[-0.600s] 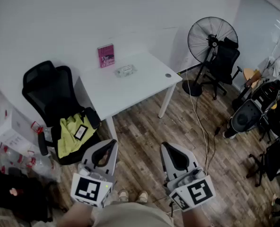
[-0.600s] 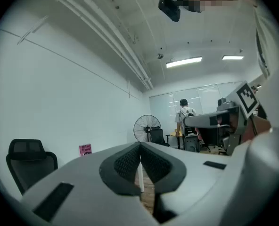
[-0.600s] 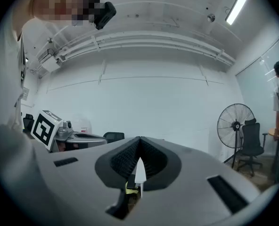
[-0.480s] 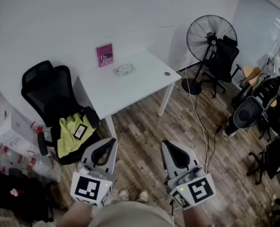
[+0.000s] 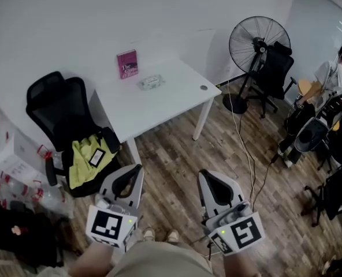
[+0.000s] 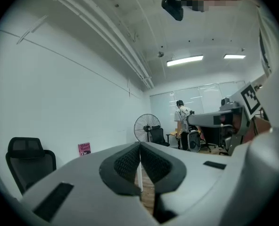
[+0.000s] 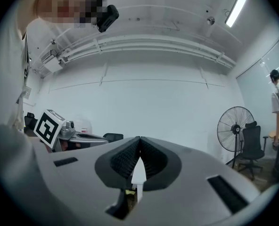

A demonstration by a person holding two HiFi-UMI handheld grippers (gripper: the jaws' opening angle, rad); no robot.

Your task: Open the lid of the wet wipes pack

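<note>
Both tongs, left tongs and right tongs, are pinched shut on nothing, and the wet wipes pack sits on the worktop well ahead of them; it's probably light and squishy, so I'd pin the soft body and pick at the stiffer lid's edge.

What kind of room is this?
Probably an office or workroom. There is a white rectangular desk against the wall, a black high-backed swivel chair beside it, and a tall black pedestal fan standing on the wooden floor.
</note>
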